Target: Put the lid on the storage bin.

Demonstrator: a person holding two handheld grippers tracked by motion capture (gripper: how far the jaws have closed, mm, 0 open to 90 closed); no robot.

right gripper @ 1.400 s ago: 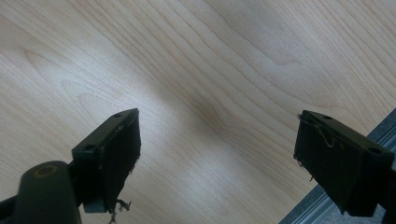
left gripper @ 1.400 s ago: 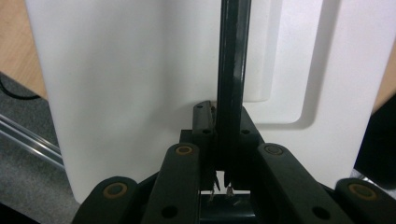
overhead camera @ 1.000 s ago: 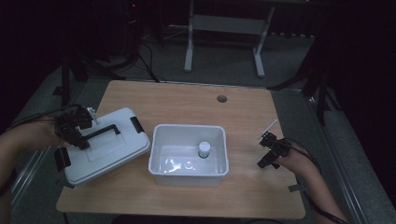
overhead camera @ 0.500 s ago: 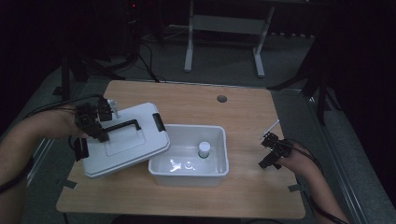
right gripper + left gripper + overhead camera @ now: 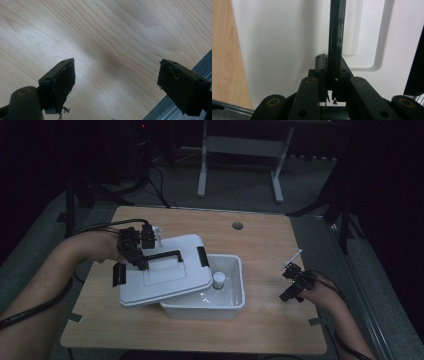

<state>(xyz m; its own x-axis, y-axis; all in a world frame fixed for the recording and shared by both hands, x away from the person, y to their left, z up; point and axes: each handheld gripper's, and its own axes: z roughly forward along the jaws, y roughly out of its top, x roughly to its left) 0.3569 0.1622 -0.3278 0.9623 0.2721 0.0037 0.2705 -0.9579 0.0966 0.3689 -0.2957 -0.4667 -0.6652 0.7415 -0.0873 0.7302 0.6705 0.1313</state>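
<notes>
A white lid (image 5: 170, 277) with a black handle (image 5: 165, 254) hangs tilted, its right part over the left side of an open white bin (image 5: 235, 292). My left gripper (image 5: 136, 251) is shut on the handle's left end. In the left gripper view the black handle bar (image 5: 336, 37) runs up from between the closed jaws, with the lid's white top (image 5: 282, 37) behind it. A small white-capped bottle (image 5: 218, 279) stands inside the bin. My right gripper (image 5: 292, 283) hovers low over the table right of the bin. Its jaws stand wide apart around nothing (image 5: 115, 82).
The wooden table (image 5: 260, 240) has a round cable hole (image 5: 237, 225) at the back. A black latch (image 5: 202, 256) sits on the lid's right edge, another (image 5: 119, 275) on its left. The table's right edge (image 5: 175, 107) lies close to my right gripper. A metal stand (image 5: 240, 150) is behind the table.
My left gripper has carried the lid by its handle to the right, from beside the bin to partly over it. The right gripper has stayed in place, open.
</notes>
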